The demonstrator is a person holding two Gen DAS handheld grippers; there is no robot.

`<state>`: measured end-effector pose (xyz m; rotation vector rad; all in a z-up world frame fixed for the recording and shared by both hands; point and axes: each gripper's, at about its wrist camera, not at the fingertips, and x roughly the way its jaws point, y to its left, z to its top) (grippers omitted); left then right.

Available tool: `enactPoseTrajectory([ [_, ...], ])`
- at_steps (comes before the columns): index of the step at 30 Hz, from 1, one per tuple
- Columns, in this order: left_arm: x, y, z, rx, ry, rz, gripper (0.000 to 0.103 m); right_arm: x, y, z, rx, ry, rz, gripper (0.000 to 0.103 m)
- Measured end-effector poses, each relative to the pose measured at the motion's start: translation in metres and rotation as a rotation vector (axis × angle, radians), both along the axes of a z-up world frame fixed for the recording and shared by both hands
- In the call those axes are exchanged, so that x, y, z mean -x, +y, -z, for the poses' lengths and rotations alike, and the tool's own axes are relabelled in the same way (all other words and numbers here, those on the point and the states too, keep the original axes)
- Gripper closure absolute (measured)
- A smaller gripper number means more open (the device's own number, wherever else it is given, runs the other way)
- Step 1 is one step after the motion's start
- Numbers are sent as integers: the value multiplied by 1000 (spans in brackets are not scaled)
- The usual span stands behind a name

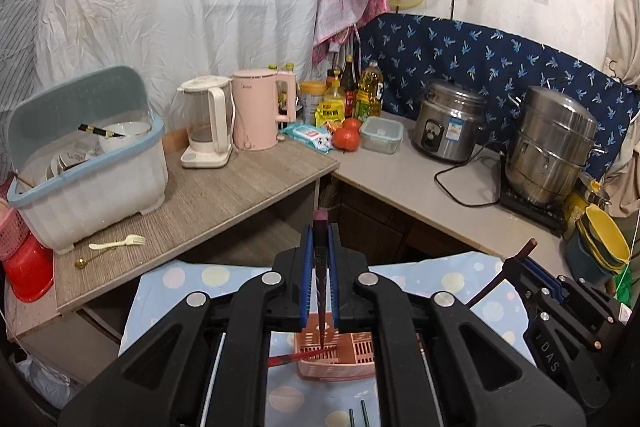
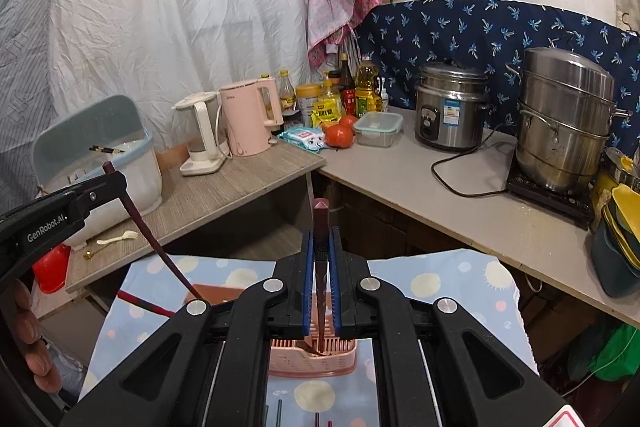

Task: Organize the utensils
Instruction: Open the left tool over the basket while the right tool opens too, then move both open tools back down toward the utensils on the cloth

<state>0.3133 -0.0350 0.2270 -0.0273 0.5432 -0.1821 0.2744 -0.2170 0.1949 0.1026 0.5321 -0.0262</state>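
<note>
A: The left gripper (image 1: 320, 275) is pinched tight on a dark red chopstick (image 1: 321, 267), its square butt up at 12 o'clock and its tip down at 6 o'clock inside the pink basket (image 1: 334, 359). I'd judge it is held upright so the tip drops cleanly between the basket's slats

B: And the red stick lying aslant at the basket's 9 o'clock edge?

A: Another chopstick (image 1: 296, 357), leaning out over the rim. At 3 o'clock the right gripper (image 1: 520, 263) shows, a dark chopstick gripped aslant

B: Now the right wrist view

A: The right gripper (image 2: 320, 279) is likewise closed on its own dark red chopstick (image 2: 321, 267), vertical, tip in the pink basket (image 2: 312, 359) on the spotted cloth (image 2: 440, 279). At 9 o'clock the left gripper (image 2: 96, 187) grips its stick, slanting down toward the basket

B: Anything left?

A: A cream fork (image 2: 118, 238) and a gold spoon (image 2: 90, 254) lie on the counter (image 2: 224, 183) at 9 o'clock, well apart from the basket, seemingly still to be sorted
</note>
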Motion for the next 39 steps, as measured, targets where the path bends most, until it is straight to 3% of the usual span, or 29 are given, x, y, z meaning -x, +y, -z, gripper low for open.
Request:
enactPoseTrajectory([
  [19, 10, 4, 38, -2, 69, -16, 95, 6, 8, 34, 13, 65, -1, 94],
  [20, 13, 5, 39, 2, 60, -24, 92, 8, 9, 34, 19, 56, 4, 89],
  [21, 15, 6, 39, 1, 56, -31, 87, 11, 10, 33, 30, 48, 17, 73],
  [22, 17, 7, 38, 3, 54, -33, 73, 14, 9, 32, 31, 37, 25, 55],
  [23, 20, 8, 37, 3, 48, -43, 55, 18, 9, 29, 30, 22, 31, 52],
  [25, 26, 10, 33, 1, 18, -65, 46, 25, 9, 23, 28, 6, 35, 51],
  [33, 53, 10, 24, -3, 2, -44, 46, 52, 14, 10, 19, -12, 17, 50],
  [39, 82, 11, 35, -30, 20, -39, 46, 86, 17, 25, 2, 26, 2, 50],
])
